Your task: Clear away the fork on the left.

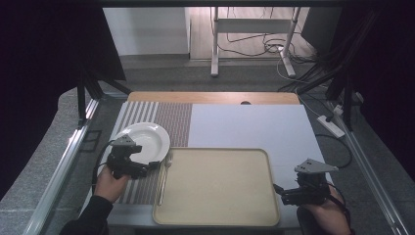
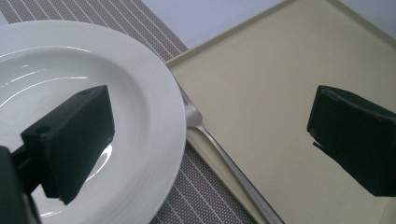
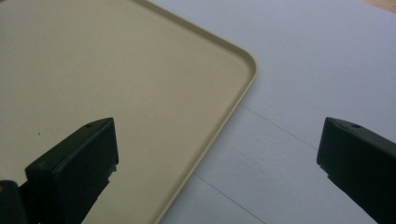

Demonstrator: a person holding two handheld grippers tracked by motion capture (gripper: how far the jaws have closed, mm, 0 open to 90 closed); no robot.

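Note:
A white plate (image 1: pixel 143 137) rests on a striped placemat (image 1: pixel 172 122) at the left of the table. A metal fork (image 1: pixel 164 178) lies between the placemat and an empty beige tray (image 1: pixel 220 181). My left gripper (image 1: pixel 152 165) is open at the plate's near right rim. In the left gripper view, the left gripper (image 2: pixel 210 112) has one jaw over the plate (image 2: pixel 144 93) and the other over the tray (image 2: pixel 261 84), with the fork (image 2: pixel 224 156) below the gap. My right gripper (image 1: pixel 280 192) is open at the tray's right edge. In the right gripper view, the right gripper (image 3: pixel 217 135) straddles the tray's rim (image 3: pixel 243 88).
The white tabletop (image 1: pixel 254 127) stretches behind and right of the tray, with a wooden strip (image 1: pixel 210 97) along the far edge. Metal frame rails run down both sides. A power strip (image 1: pixel 332 126) and cables lie on the floor at the right.

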